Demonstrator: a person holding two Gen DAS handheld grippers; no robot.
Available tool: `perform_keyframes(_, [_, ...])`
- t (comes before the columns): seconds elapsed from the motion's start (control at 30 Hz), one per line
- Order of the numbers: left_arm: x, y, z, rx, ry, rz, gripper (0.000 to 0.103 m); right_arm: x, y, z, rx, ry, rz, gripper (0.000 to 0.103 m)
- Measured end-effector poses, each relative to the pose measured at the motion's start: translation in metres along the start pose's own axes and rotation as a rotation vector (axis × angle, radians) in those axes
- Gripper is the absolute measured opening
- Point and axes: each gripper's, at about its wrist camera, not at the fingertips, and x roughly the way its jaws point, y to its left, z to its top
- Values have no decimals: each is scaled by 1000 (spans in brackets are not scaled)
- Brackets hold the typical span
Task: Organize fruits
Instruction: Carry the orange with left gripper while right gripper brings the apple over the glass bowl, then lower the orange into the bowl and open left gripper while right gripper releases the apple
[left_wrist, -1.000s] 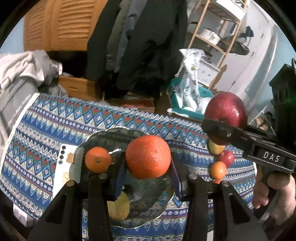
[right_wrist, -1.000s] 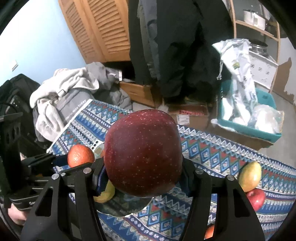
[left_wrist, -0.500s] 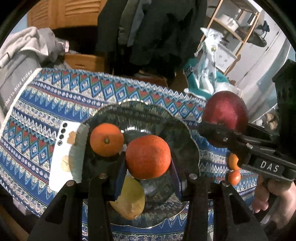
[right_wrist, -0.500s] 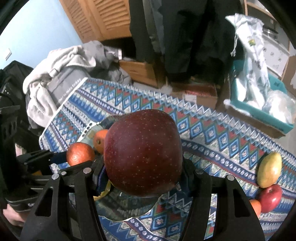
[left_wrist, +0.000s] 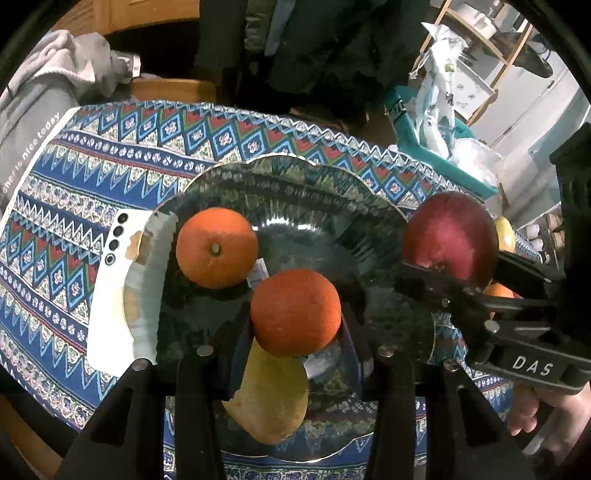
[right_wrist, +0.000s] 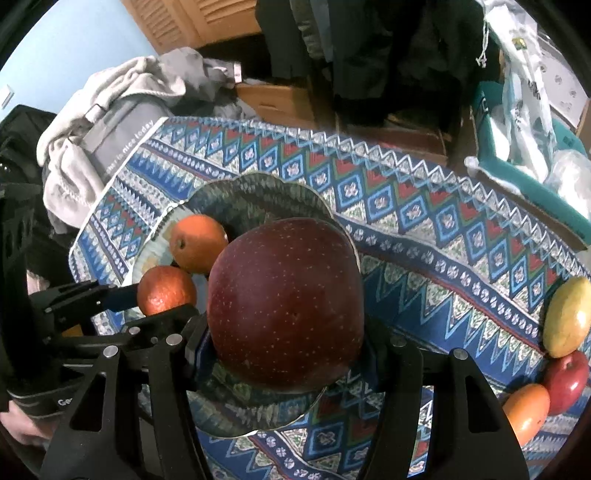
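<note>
Left gripper (left_wrist: 295, 328) clamps a rough-skinned, deep-orange orange (left_wrist: 295, 312) above the dark patterned plate (left_wrist: 295, 192), over a yellow pear (left_wrist: 273, 398). Right gripper (right_wrist: 286, 354) clamps a large dark-red apple (right_wrist: 286, 302), pale-speckled, over the plate's right edge.

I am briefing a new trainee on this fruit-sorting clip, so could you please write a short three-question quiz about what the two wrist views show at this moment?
1. True or false: the left gripper is shut on an orange.
2. Which fruit does the right gripper hold? A) a pear B) a dark red apple C) a banana
3. Fill in: inside the dark patterned dish, an unheld orange and a yellow ____ already lie.

Key: 1 true. 2 B. 3 pear.
</note>
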Motion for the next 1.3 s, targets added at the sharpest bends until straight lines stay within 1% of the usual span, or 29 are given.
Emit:
perform_keyframes(0.17, [9,3,-3,-7,35,16,45,9,0,-4,10,34,16,62])
perform_keyframes(0.37, [10,7,-2,-24,39,7,45,17,-4,-7,30,57,20,62])
perform_keyframes(0.5, [8,8,-3,-24,43,17,46,17,-4,-6,39,61,29,63])
perform_keyframes(0.57, [8,8,-4,-28,48,18,49,17,-5,-6,47,63,37,63])
perform_keyframes(0.77, [5,8,-7,-30,56,25,50,17,-5,-6,49,64,47,65])
perform_keyframes(0.8, [4,8,-7,-29,55,26,50,16,-4,-6,57,60,78,67])
perform_keyframes(0.87, [0,7,-8,-22,50,30,50,14,-3,-6,52,54,62,67])
perform_keyframes(1.1, [-10,1,-8,-7,26,34,53,2,-8,-4,66,29,49,67])
perform_keyframes(1.3, [-17,-6,-6,11,6,30,58,-20,-11,-4,62,-6,-9,67])
